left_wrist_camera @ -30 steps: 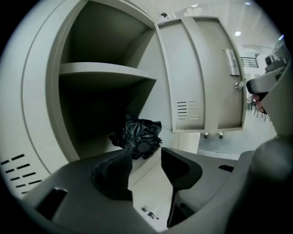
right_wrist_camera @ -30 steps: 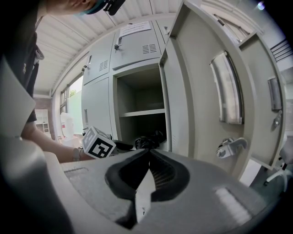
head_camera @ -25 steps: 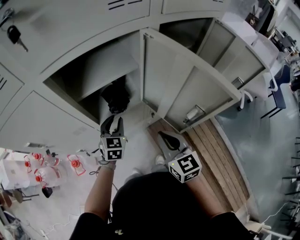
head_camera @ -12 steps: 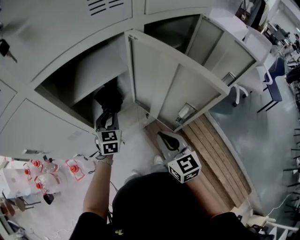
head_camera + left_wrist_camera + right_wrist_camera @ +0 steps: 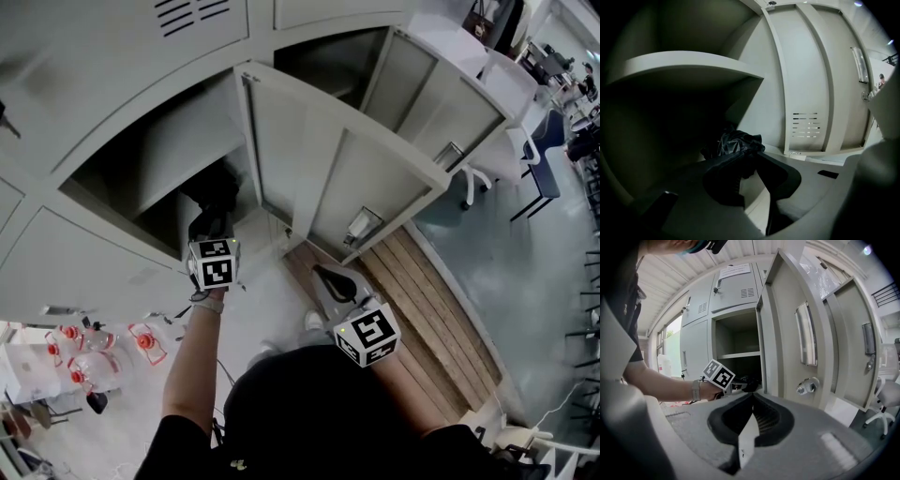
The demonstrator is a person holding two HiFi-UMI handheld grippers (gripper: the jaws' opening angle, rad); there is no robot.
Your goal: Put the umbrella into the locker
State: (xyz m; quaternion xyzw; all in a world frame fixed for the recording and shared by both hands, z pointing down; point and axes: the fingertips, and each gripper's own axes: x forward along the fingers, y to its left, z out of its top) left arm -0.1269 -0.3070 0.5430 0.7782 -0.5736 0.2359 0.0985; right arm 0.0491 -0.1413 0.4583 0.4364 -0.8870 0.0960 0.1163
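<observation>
The black folded umbrella lies at the mouth of the open locker compartment, below its inner shelf. My left gripper reaches into that opening, shut on the umbrella. Its jaws have just been closing with the umbrella's bunched fabric pinched at their tips. In the right gripper view the left gripper's marker cube and the umbrella show at the locker's front. My right gripper hangs back, low and right of the locker door, its jaws shut on nothing.
The compartment's door stands open to the right of the opening. A second locker door is open further right. A wooden platform lies on the floor, red-capped bottles stand at the left, and a white chair at the right.
My left gripper has carried the umbrella up and further into the locker opening. The right gripper has stayed where it was.
</observation>
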